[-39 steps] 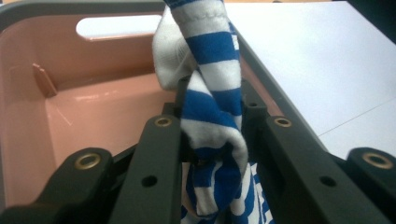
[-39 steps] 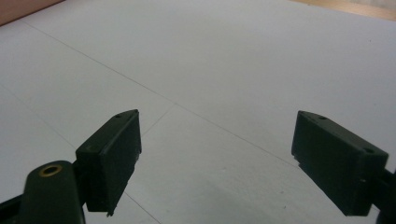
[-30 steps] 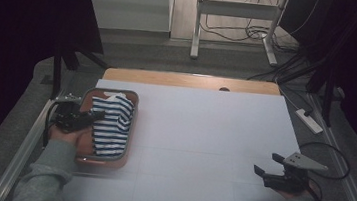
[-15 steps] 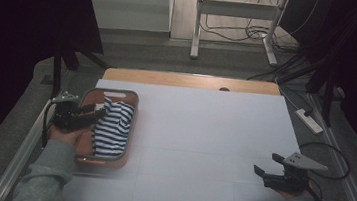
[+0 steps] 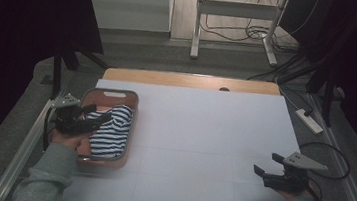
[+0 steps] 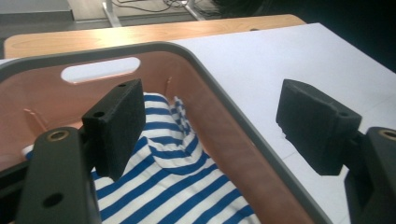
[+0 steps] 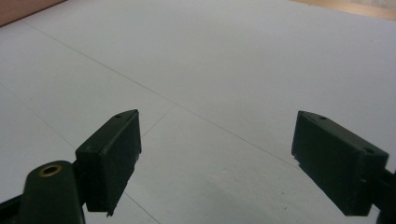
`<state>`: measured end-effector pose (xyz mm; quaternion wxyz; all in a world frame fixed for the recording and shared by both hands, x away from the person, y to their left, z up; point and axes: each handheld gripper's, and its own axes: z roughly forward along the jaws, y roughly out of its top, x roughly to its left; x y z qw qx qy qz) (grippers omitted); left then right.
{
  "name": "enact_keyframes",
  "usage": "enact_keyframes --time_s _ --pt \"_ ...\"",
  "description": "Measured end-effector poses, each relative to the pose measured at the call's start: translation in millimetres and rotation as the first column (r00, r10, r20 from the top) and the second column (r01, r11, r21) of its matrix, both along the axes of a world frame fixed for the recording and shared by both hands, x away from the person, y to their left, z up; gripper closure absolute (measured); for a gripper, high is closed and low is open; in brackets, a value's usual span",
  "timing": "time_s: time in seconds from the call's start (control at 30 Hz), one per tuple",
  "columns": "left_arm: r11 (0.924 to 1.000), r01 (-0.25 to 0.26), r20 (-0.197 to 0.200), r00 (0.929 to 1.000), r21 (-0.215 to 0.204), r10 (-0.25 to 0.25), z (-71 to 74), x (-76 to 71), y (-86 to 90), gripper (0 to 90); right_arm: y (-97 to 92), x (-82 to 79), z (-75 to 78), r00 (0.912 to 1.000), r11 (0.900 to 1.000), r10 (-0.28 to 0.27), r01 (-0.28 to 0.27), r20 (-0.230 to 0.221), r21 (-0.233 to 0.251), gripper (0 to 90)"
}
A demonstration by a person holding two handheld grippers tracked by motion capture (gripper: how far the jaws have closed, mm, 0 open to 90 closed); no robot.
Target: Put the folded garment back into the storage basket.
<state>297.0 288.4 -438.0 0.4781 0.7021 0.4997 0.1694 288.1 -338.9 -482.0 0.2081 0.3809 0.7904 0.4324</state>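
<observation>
Striped cloth (image 5: 109, 129), blue and white, is lying bunched in a brown basket (image 5: 129, 125) with a grey rim, at the left side of the white table (image 5: 202, 143). What kind of garment it is cannot be told; its folds are hiding its outline, and its near end is being covered in the high view by the left gripper (image 5: 95, 118). That gripper is being held over the basket, its jaws spread wide with nothing between them. In the left gripper view one jaw is hanging above the cloth (image 6: 173, 186) inside the basket (image 6: 219, 112) and the other is standing outside the rim, over the table (image 6: 299, 60); whether either jaw is touching anything cannot be made out. The basket's near wall is being cut off at the bottom of that view, and a handle slot (image 6: 100, 70) is being shown in the far wall.

The right gripper (image 5: 262, 171) is being held low at the table's near right corner, well apart from the basket. Its jaws are being kept wide apart and empty, with only bare table (image 7: 224, 70) ahead of them. A sleeve (image 5: 47, 177) is being cut off at the lower edge. Beyond the table, cables (image 5: 253, 35) are lying on a dim floor.
</observation>
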Motion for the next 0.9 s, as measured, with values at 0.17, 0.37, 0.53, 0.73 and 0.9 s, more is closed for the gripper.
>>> enact_keyframes --time_s 0.17,0.37,0.53,0.73,0.9 --pt "0.9999 0.014 0.0 0.9999 -0.006 -0.014 -1.4 -2.0 -1.7 24.0 0.3 0.2 0.0 1.0 1.0 0.001 -0.001 0.002 0.0 16.5" --pt "0.9993 0.037 0.007 0.9993 -0.01 -0.037 -2.4 -5.3 -5.7 24.1 0.2 0.2 0.1 1.0 1.0 0.0 0.0 0.002 -0.001 16.5" --pt "0.9984 0.056 0.009 0.9984 -0.008 -0.056 -4.7 -9.2 -11.1 24.1 -0.2 -0.3 0.3 1.0 1.0 -0.001 0.001 0.002 -0.001 16.5" --pt "0.9971 0.076 0.012 0.997 -0.008 -0.076 -8.4 -12.7 -17.2 24.1 -0.4 -0.6 0.5 1.0 1.0 -0.002 0.002 0.004 0.002 16.5" --pt "0.9958 0.092 0.018 0.9956 -0.002 -0.092 -10.5 -16.1 -22.3 24.1 -0.4 -0.8 0.6 1.0 1.0 -0.001 0.001 0.005 0.001 16.5"
